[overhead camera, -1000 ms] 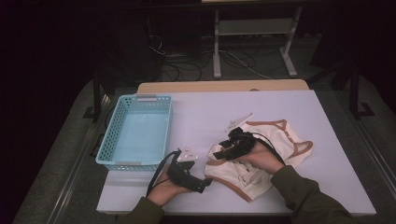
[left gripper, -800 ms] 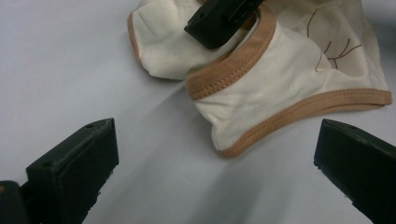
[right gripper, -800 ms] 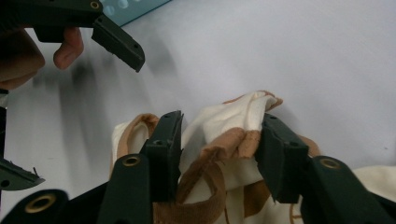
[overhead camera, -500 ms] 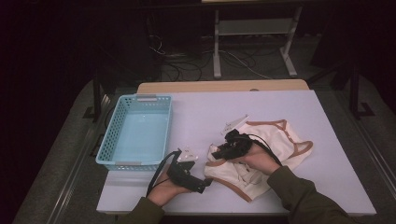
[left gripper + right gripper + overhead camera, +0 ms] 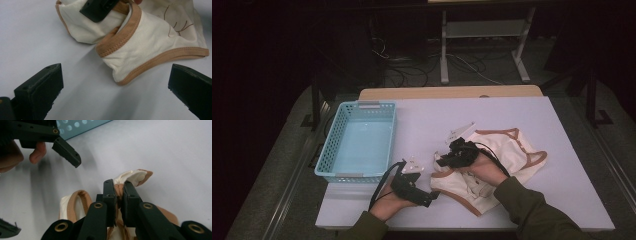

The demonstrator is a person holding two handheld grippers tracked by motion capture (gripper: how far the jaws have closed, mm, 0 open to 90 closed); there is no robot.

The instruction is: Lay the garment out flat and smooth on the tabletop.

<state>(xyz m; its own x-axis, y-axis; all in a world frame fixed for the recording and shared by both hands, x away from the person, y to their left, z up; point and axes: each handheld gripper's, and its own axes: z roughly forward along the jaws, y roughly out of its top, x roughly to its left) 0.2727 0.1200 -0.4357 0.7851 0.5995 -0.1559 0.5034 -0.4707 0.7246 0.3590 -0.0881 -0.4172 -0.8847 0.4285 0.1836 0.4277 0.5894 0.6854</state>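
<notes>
- Step in hand: gripping. The right gripper (image 5: 119, 192), whose jaws have just been closing, pinches a tan-trimmed edge of the cream garment (image 5: 507, 155) on the white table (image 5: 562, 125).
- The left gripper (image 5: 115, 82) rests beside the garment's near corner, jaws spread, nothing between them.
- Next move, judged: lifting the pinched edge, probably toward the blue basket (image 5: 334, 145), calls for a steady grip so the cloth does not slip.

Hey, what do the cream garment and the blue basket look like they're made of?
Garment: soft woven or knit fabric, likely cotton, matte, with stitched tan trim and folds. Basket: looks like moulded plastic, light blue, with perforated lattice walls and a smooth floor.
</notes>
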